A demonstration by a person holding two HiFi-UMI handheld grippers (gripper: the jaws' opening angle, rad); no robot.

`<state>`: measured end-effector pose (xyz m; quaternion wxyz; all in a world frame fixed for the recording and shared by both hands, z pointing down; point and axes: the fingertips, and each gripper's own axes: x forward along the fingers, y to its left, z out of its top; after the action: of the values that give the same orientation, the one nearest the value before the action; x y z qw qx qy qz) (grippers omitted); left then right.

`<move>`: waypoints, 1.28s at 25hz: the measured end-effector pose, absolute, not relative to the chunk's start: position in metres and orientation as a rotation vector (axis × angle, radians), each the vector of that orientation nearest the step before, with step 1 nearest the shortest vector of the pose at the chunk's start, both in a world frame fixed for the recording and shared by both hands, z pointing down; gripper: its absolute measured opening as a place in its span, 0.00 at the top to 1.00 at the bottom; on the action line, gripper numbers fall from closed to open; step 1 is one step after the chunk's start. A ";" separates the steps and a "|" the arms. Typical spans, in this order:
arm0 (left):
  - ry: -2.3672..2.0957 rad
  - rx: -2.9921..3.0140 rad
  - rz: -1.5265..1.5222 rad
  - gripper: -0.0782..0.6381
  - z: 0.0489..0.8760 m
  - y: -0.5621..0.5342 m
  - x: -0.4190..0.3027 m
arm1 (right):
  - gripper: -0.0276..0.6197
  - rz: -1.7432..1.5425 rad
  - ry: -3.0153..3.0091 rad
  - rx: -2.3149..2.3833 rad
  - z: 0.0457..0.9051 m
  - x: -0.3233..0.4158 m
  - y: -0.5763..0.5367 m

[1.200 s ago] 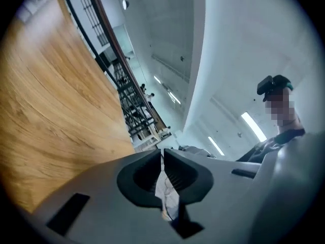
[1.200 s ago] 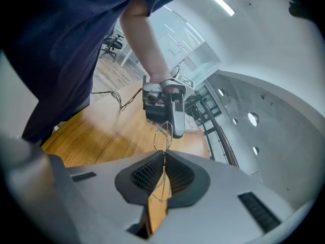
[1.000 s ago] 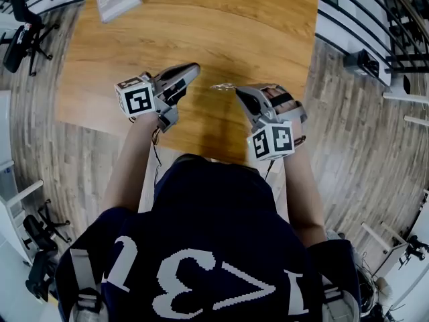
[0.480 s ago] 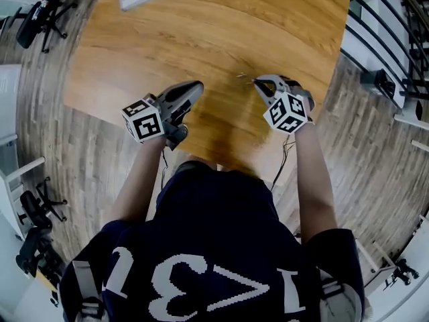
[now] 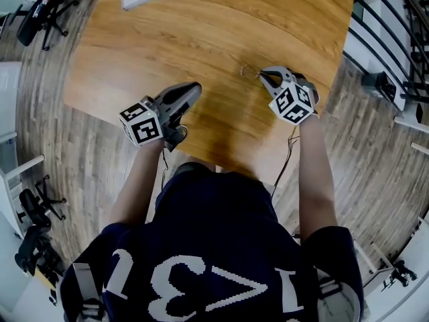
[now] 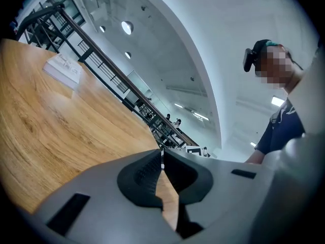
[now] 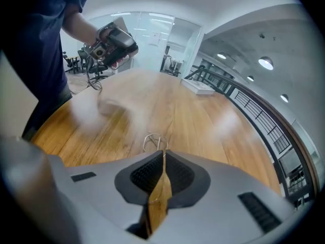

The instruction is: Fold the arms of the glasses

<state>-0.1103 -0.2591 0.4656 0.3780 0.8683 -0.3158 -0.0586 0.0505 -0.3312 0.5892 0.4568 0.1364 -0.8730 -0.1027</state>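
Glasses (image 5: 249,70): thin wire frame at right of table (image 5: 201,32), pinched in clenched tips of right gripper (image 5: 262,76), jutting leftward from them; left gripper (image 5: 195,86), clenched on nothing, well apart at left.

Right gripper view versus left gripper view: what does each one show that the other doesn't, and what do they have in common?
Only the right gripper view shows the glasses, a thin wire frame pinched at the tip of the right gripper, just above the table. Only the left gripper view shows the left gripper with its jaws together and nothing between them, and the camera on the person's head. Both show the wooden table, the white box lying on it, and the dark railing beyond.
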 end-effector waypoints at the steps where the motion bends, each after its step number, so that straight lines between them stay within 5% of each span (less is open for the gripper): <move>1: -0.823 2.237 -0.145 0.85 0.461 -0.260 -0.112 | 0.91 -0.263 -2.164 0.371 0.581 0.049 -0.330; 19: -1.201 2.724 -0.007 0.87 0.349 -0.308 -0.084 | 0.92 -0.054 -2.583 1.403 0.351 0.115 -0.295; 32: -1.363 2.792 -0.121 0.87 0.293 -0.306 -0.082 | 0.92 -0.014 -2.696 1.691 0.282 0.144 -0.274</move>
<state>-0.0825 -0.3063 0.2928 0.0163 0.8979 -0.4383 -0.0391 0.1444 -0.2742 0.2825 -0.0204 0.5313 -0.8469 -0.0043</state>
